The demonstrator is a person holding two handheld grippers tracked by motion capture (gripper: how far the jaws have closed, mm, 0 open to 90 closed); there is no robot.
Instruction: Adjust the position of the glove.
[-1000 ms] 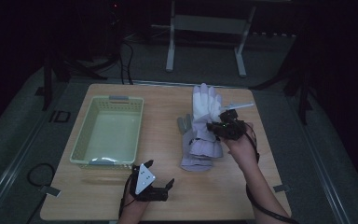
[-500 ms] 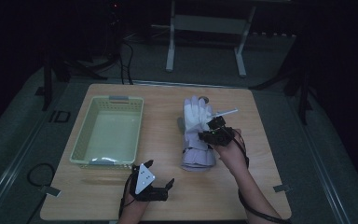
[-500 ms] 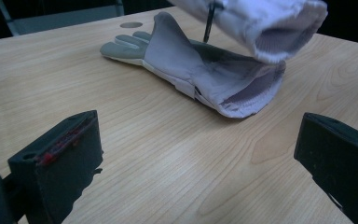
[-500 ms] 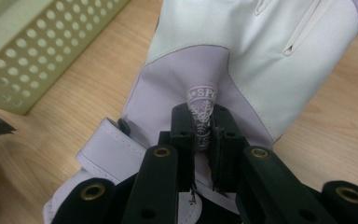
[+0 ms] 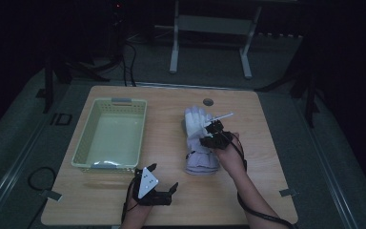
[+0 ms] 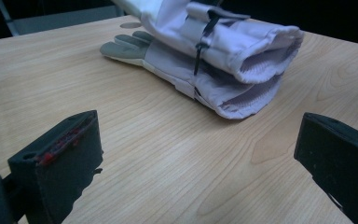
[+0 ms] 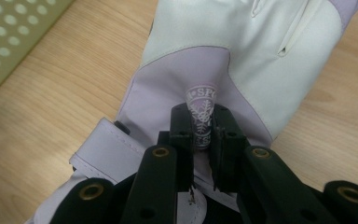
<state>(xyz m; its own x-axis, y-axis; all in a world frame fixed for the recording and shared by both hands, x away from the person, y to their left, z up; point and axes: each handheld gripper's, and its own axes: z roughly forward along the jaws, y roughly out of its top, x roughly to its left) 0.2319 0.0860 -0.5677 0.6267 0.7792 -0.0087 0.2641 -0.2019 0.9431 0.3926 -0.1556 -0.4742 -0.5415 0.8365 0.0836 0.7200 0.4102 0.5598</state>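
A pair of white and lavender gloves [image 5: 196, 150] [image 6: 223, 51], bound together by a black tie [image 6: 199, 44], lies on the wooden table right of centre. My right gripper [image 5: 208, 139] [image 7: 200, 128] is over the gloves' upper side and points down. Its jaws are shut on a small printed label tab [image 7: 201, 109] that stands up from the top glove [image 7: 261, 56]. My left gripper [image 5: 163, 177] [image 6: 198, 140] rests near the table's front edge with its jaws wide open and nothing between them, and its camera faces the gloves' cuffs.
A pale green perforated basket [image 5: 84, 143] [image 7: 9, 32] stands on the left half of the table, left of the gloves. The table's front edge [image 5: 171, 223] is close to my left gripper. A round hole [image 5: 208, 101] sits in the tabletop near its far edge.
My right gripper has come down and toward the near left with the gloves, which now lie lower on the table. My left gripper has stayed put.
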